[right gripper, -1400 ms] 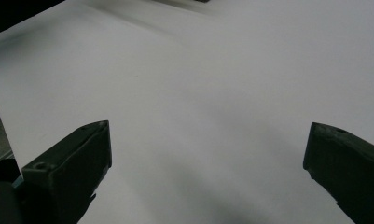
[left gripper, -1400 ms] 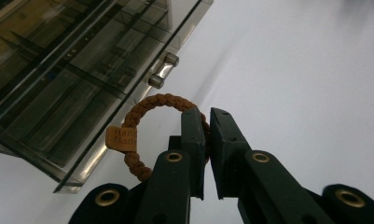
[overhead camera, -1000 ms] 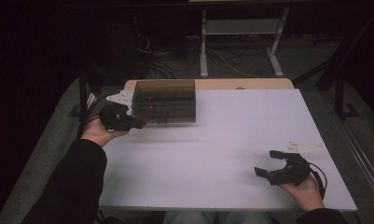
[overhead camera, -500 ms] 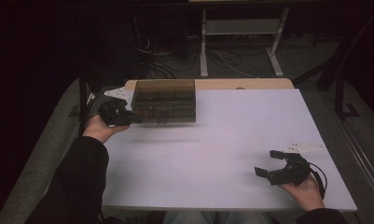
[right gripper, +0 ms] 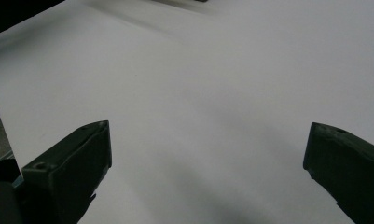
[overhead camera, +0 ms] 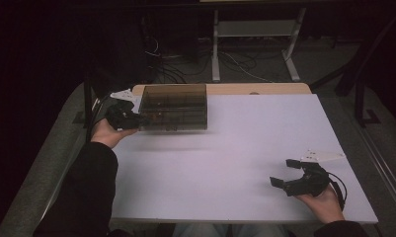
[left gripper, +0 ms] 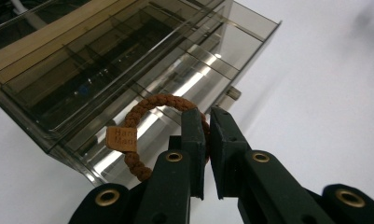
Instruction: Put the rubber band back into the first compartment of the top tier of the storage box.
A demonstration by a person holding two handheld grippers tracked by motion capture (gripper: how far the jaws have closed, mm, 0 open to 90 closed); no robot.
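Meanwhile, the left gripper (overhead camera: pixel 122 118) is reaching level toward the smoky box (overhead camera: pixel 174 107) at the table's (overhead camera: pixel 245 143) far left, pinching a brown bracelet (left gripper: pixel 145 133) just before the box's front, while the right gripper (overhead camera: pixel 287 173) is resting near right, jaws spread and holding nothing.

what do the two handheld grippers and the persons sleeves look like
Both are black two-jaw tools. The left gripper has flat, blocky fingers with brass-coloured rivets at the joints. The right gripper has chunky, angular fingers, a pale three-cornered plate on top and a black cable trailing behind the hand. The person wears a dark long sleeve on the left arm.
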